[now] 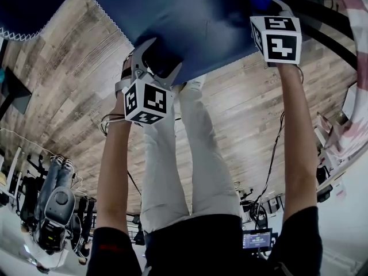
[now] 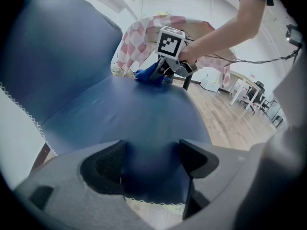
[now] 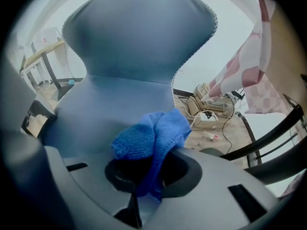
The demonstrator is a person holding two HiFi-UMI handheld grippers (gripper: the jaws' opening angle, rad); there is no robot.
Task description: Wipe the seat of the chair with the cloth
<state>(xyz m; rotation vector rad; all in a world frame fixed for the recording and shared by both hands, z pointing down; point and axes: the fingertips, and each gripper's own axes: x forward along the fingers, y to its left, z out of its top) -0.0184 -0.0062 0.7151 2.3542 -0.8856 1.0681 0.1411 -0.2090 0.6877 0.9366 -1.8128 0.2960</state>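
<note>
The dark blue chair seat (image 1: 190,22) fills the top of the head view, and its backrest (image 3: 139,32) rises ahead in the right gripper view. My right gripper (image 1: 261,4) is shut on a bright blue cloth (image 3: 153,133), which bunches out of the jaws and presses on the seat (image 3: 96,114) near its right side. The left gripper view shows that cloth (image 2: 149,74) and the right gripper (image 2: 160,75) at the seat's far edge. My left gripper (image 1: 155,65) stands open over the seat's front edge (image 2: 144,128). Its jaws are spread above the blue surface and clamp nothing.
Wooden plank floor (image 1: 69,85) lies around the chair, and the person's legs (image 1: 172,165) stand in front of it. A red-and-white checked cloth (image 3: 254,66) drapes a table to the right. Cables and a power strip (image 3: 211,116) lie on the floor; equipment (image 1: 54,211) stands at lower left.
</note>
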